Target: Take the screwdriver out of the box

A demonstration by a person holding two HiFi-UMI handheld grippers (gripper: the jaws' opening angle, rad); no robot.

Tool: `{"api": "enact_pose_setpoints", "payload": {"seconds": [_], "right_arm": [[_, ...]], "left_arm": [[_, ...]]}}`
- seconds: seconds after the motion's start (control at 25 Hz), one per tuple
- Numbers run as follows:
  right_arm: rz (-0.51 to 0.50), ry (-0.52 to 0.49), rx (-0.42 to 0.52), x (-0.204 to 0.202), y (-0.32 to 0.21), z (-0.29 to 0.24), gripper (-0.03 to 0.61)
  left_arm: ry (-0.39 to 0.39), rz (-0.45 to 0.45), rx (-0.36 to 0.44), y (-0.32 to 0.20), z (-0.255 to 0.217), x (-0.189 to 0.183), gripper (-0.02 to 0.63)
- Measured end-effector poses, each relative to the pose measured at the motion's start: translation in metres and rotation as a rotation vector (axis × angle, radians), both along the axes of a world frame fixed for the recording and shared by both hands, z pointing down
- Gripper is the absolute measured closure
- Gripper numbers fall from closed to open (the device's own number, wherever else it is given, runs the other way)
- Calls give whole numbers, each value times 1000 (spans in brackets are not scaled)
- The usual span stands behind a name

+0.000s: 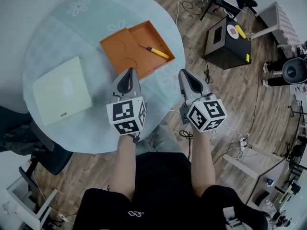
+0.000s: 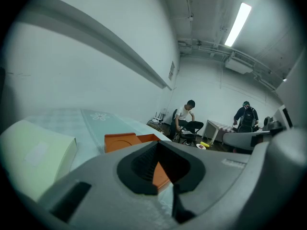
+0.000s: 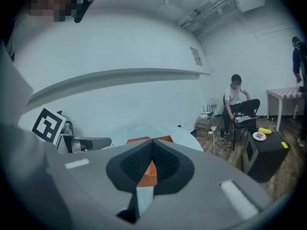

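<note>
An open orange box (image 1: pixel 142 37) lies on the round table, its lid (image 1: pixel 120 51) flat beside it on the left. Inside the box rests a screwdriver (image 1: pixel 155 51) with a yellow handle and a thin dark shaft. My left gripper (image 1: pixel 129 74) hovers just on the near side of the lid, jaws shut and empty. My right gripper (image 1: pixel 185 74) hangs over the table's near right edge, also shut and empty. In the left gripper view the orange box (image 2: pixel 125 141) shows past the closed jaws; in the right gripper view the box (image 3: pixel 147 172) peeks through the jaw gap.
A pale green flat box (image 1: pixel 62 89) lies on the table's left side. The table (image 1: pixel 57 37) has a pale cloth with flower prints. A black cabinet (image 1: pixel 227 40) and cables stand on the wooden floor at right. People sit in the background.
</note>
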State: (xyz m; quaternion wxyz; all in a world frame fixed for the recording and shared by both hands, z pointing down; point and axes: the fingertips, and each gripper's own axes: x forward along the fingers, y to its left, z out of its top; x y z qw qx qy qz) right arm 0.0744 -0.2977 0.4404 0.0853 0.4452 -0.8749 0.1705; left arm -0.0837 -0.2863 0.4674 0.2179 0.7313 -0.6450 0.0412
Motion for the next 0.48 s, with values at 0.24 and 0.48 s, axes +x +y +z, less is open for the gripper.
{"api": "enact_pose_setpoints", "payload": {"seconds": [0.24,0.48], "right_arm": [[-171,109,-69,-23,-24,35,566],[-372,268,-65,-51,-52,57,531]], "left_arm": [[31,-98,-43,1,21,-16,612],[59,-176,-70,4,37,-29,612]]}}
